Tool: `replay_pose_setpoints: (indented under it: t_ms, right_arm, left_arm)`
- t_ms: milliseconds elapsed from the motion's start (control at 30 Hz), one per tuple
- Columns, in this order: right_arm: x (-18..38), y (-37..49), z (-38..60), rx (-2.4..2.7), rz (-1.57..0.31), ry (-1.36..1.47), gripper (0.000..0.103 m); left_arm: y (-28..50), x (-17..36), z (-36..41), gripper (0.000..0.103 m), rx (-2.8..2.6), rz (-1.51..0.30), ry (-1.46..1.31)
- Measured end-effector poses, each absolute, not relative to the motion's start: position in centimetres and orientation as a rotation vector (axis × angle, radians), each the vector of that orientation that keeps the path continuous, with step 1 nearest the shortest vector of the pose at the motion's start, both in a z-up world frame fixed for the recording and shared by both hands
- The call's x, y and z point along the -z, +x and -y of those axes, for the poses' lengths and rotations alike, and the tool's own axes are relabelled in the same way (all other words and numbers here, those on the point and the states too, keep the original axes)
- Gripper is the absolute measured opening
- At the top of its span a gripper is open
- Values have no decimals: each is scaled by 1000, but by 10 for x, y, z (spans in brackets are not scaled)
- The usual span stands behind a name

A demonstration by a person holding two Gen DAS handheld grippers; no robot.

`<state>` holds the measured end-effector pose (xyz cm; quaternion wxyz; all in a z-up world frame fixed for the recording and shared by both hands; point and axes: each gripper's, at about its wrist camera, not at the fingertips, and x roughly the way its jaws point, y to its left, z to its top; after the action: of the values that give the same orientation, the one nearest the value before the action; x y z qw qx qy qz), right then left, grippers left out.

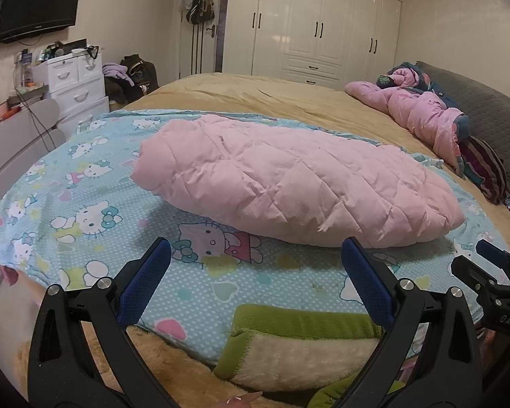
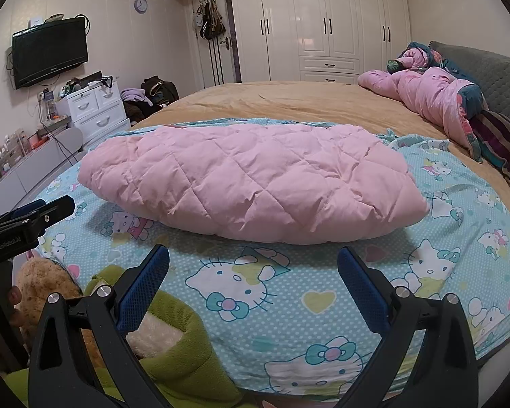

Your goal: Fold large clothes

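— Where does the pink quilted jacket (image 1: 289, 183) lie?

— It lies folded into a long, puffy bundle on the blue cartoon-cat sheet (image 1: 85, 210), which is spread over the near part of the bed (image 1: 272, 98). In the right wrist view the same jacket (image 2: 255, 183) stretches across the middle of the sheet (image 2: 323, 292), its quilted side up.

— And the two tools?

— The left gripper (image 1: 255, 272) hangs over the near edge of the sheet, short of the bundle, with its blue-padded fingers (image 1: 146, 278) spread wide and nothing between them. The right gripper (image 2: 253, 272) is placed much the same: fingers (image 2: 363, 289) released, apart from the jacket, empty. Each tool shows at the edge of the other's view, the right one at the far right of the left camera (image 1: 493, 272), the left one at the far left of the right camera (image 2: 30, 221).

— What else is around?

— A second pink coat (image 1: 418, 112) is crumpled near the head of the bed, beside a dark striped cloth (image 1: 486, 170). A green and cream plush blanket (image 1: 289, 346) sits just below the sheet's near edge. Past the bed stand white wardrobes (image 2: 323, 23), a white drawer unit (image 2: 95, 108) and a wall-mounted television (image 2: 49, 52).
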<state>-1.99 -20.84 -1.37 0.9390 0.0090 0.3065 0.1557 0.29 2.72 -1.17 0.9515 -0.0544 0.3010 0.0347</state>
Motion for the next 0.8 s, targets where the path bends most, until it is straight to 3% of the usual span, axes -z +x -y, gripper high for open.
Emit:
replay_pose_setpoints:
  t_ms: [800]
  right_arm:
    - [13,-22,205,-329,-632,16,99]
  left_arm:
    - [3,12,-27,94,-77,-616,-108]
